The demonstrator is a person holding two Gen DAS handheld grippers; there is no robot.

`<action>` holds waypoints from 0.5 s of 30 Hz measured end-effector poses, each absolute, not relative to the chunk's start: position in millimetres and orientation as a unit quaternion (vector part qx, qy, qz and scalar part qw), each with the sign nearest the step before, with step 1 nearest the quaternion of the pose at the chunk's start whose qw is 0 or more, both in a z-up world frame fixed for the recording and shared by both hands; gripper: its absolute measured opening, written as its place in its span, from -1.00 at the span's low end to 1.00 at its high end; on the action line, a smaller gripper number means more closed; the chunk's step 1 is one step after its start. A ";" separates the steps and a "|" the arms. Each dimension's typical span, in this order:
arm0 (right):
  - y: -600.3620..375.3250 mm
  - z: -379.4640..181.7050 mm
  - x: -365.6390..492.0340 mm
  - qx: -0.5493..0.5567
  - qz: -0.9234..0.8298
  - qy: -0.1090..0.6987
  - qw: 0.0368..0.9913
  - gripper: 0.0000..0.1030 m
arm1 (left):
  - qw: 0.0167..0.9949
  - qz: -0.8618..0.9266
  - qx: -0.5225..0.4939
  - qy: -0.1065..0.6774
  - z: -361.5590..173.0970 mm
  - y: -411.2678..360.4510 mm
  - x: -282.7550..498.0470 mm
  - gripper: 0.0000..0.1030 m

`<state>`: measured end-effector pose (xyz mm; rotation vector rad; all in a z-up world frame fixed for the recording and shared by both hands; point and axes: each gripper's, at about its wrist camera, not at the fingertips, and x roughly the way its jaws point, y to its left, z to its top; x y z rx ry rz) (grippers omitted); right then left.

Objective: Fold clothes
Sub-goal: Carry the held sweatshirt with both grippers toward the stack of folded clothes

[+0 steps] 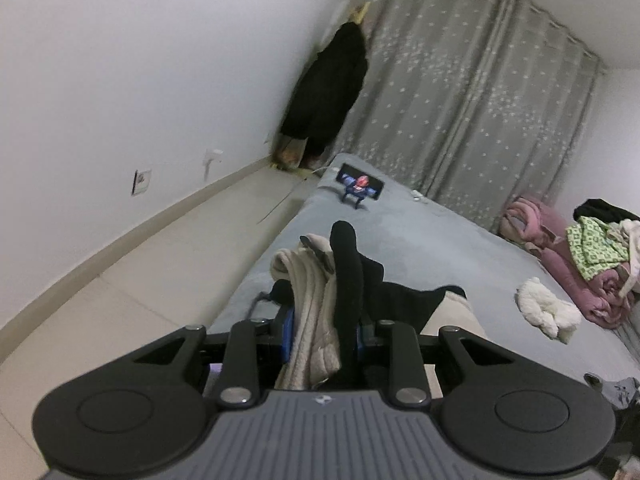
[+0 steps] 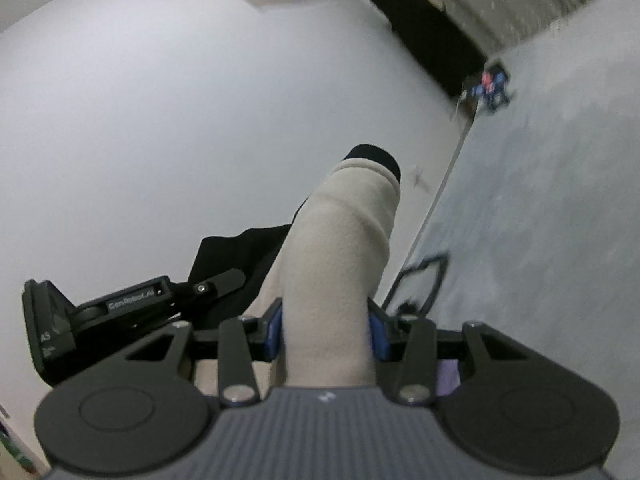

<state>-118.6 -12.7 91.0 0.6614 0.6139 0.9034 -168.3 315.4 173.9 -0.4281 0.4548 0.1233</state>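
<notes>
Both claws pinch one beige-and-black garment: left claw ribbed knit; right claw soft fleece.

My left gripper is matt black plastic with small shiny metal pins, and it presses a beige garment of ribbed, fuzzy cloth with smooth black lining. In my right gripper the same cloth looks like soft fleece. The bed has a matt grey cover. The curtain is thin cloth with pale glitter dots.

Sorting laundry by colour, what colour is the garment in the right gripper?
Beige garment with a black lining, clearest in the right wrist view.
</notes>
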 end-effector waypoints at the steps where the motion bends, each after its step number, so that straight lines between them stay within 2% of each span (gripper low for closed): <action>1: -5.1 86.7 -120.9 0.306 0.423 0.292 0.802 -0.23 | 0.949 0.062 -0.212 0.226 170.2 319.2 -166.9 -0.51; 15: 21.9 43.7 -123.4 0.334 0.376 0.368 0.782 -0.23 | 0.924 0.065 -0.237 0.293 117.7 335.4 -131.2 -0.51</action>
